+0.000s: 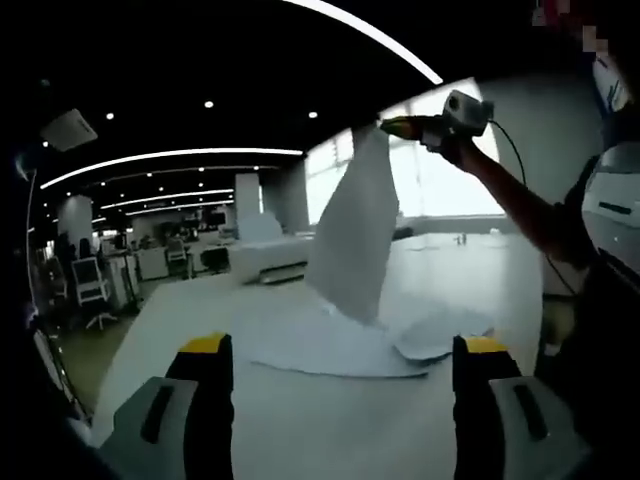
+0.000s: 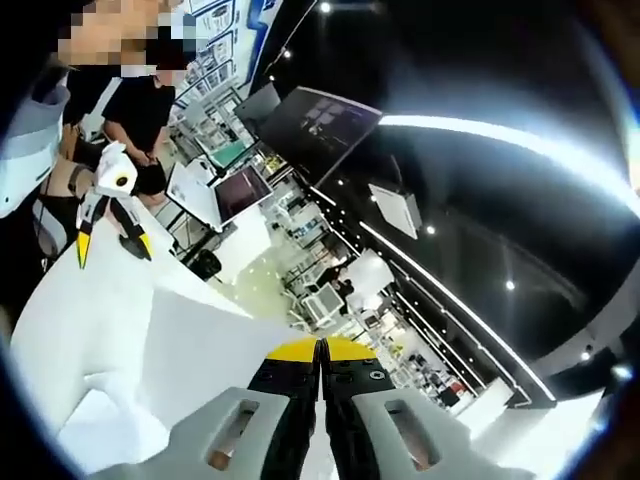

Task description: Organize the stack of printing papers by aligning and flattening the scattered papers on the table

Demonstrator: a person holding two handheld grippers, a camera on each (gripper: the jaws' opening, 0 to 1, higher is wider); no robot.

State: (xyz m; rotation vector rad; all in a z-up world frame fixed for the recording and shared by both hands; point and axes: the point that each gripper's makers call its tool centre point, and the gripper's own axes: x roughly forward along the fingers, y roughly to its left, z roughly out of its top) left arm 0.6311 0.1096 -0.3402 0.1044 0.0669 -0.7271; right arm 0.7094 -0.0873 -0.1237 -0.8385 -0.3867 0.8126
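Office chair [image 1: 92, 285], ceiling light strips [image 1: 170, 155] (curved), monitors [image 2: 318, 120]

No words or numbers clear enough to read. Blank white on the paper sheets [image 1: 352, 240] and on the surface [image 1: 330, 420]. Bright marks on the dark hanging screen [image 2: 318, 122] and on the smaller screen [image 2: 243, 190], but too small and blurry to make out. Coloured shapes on the wall boards [image 2: 215, 45], also too blurry to tell.
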